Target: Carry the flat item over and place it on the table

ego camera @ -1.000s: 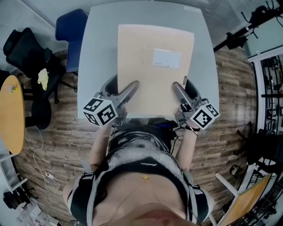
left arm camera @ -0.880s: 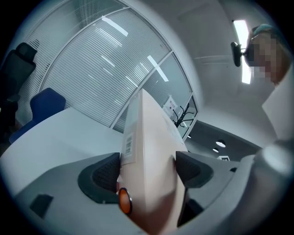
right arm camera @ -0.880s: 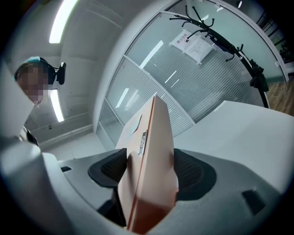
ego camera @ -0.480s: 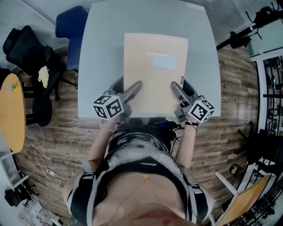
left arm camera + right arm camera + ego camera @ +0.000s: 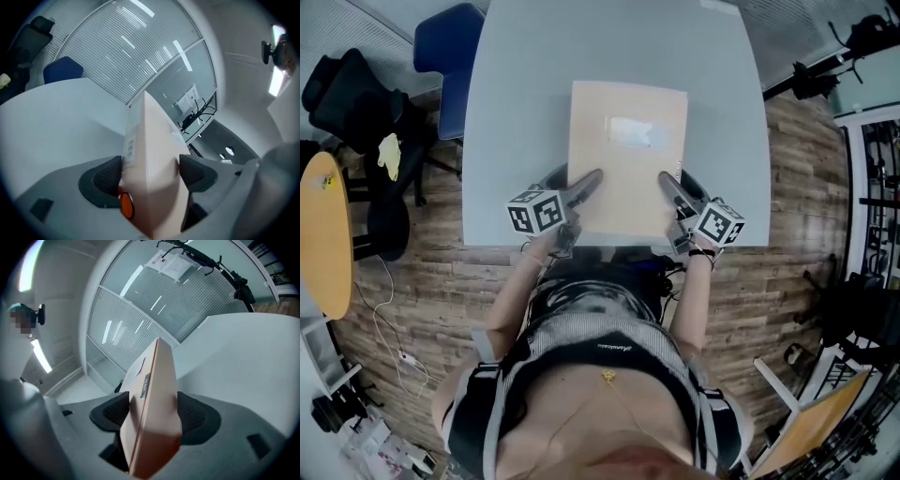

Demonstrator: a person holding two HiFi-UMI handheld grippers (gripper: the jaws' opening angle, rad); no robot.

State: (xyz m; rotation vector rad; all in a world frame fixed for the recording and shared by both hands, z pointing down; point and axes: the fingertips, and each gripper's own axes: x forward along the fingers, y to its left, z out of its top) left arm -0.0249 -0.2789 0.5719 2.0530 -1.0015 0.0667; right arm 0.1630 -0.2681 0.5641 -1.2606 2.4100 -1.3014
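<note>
Flat cardboard box [image 5: 628,155] lies over the grey surface [image 5: 511,112], top face up, with its white label [image 5: 630,132] toward the far end. Its long axis runs straight away from the person; the near short edge sits just inside the surface's near edge. Left gripper [image 5: 581,190] pinches the box at the near-left corner and right gripper [image 5: 669,191] at the near-right corner. Both point forward along the long axis, so the whole box extends ahead of the jaws and neither hand is nearer than the other. In each gripper view the box fills the gap edge-on, with the dark pads [image 5: 108,176] pressed on its top and bottom faces; same on the right side [image 5: 190,414]. Jaws stand wide because the box is thick. The surface shows close under the box in both gripper views, but I cannot tell whether the underside touches it. Judgement: set-down needs a level descent, and the lower jaws sit between box and surface.
</note>
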